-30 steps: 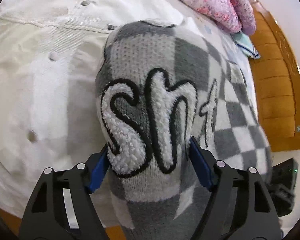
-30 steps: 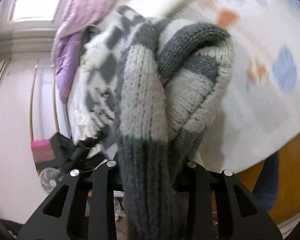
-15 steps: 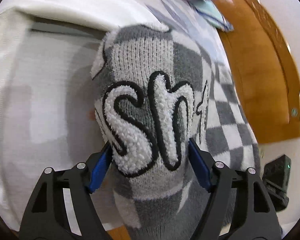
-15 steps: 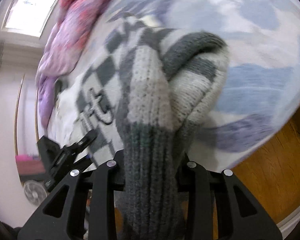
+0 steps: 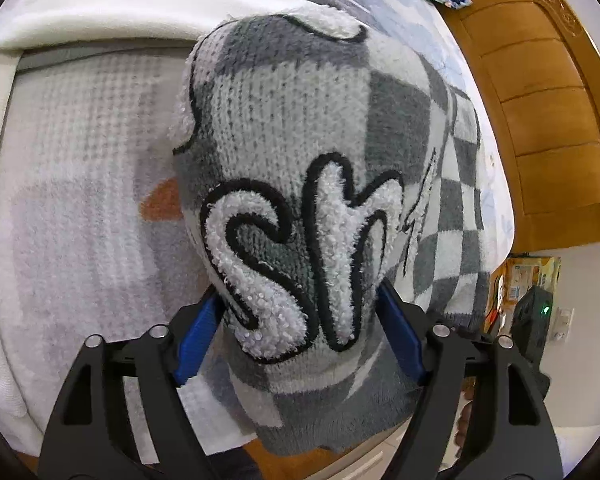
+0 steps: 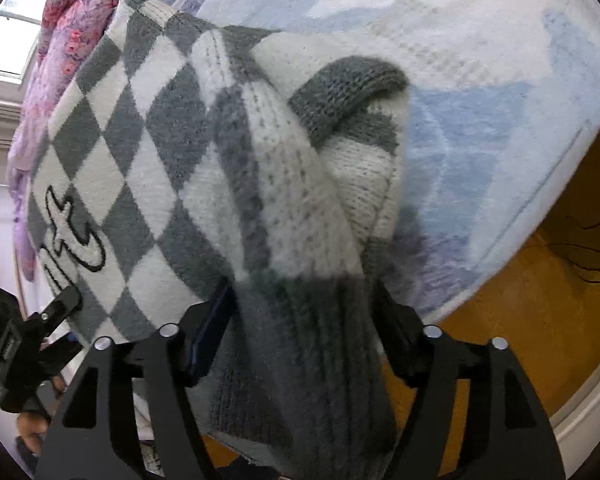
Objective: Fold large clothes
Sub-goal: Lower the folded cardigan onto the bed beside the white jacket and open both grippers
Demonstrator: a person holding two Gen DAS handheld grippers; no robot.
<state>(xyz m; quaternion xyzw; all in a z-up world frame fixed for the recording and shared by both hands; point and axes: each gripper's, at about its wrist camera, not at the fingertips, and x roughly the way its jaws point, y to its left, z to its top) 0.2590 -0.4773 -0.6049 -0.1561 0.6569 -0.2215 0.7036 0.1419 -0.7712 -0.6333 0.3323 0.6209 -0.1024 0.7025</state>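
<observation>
A grey-and-white checkered knit sweater with fluffy white lettering outlined in black hangs bunched between my left gripper's fingers, which are shut on it. In the right wrist view the same sweater spreads over the bed, and my right gripper is shut on its dark grey ribbed edge. The left gripper shows at the lower left of the right wrist view. Both hold the sweater just above the bed's near edge.
The bed has a pale sheet with blue and orange patches. A white garment lies at the far left. A pink-purple blanket lies behind. A wooden headboard stands to the right, wooden floor below.
Both grippers have carried the sweater toward the bed's near edge. The white garment and pink blanket have slid toward the top of the left view. The sweater now lies more spread on the sheet.
</observation>
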